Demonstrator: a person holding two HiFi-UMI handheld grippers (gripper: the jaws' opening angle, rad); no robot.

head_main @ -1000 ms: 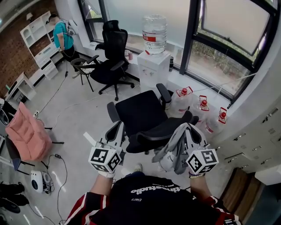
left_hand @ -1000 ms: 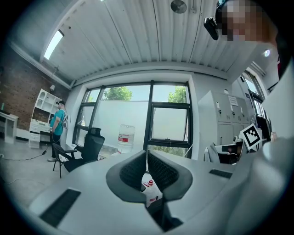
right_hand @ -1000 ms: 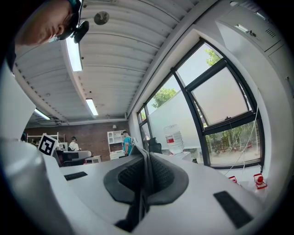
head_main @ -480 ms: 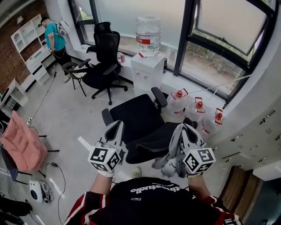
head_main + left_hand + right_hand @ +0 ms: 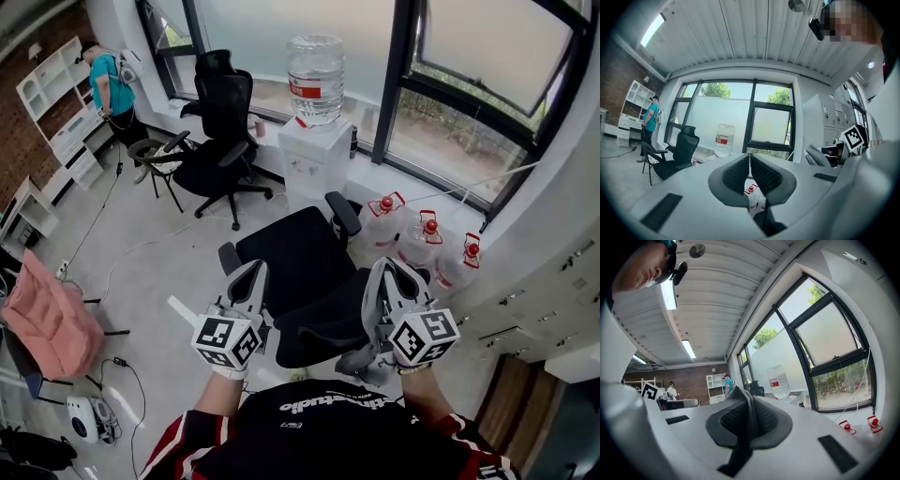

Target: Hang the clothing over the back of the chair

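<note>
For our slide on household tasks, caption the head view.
Right gripper shut on grey clothing, just behind a black office chair near the window.

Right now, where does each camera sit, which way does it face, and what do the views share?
Head view: on the person's head, facing steeply down at the black chair; shows their torso, left gripper and right gripper.
Left gripper view: rides the left gripper, level toward the windows; its shut jaws in the foreground.
Right gripper view: rides the right gripper, level, windows at right; its jaws pinch the clothing.
Shared: all three show the water bottle.
</note>
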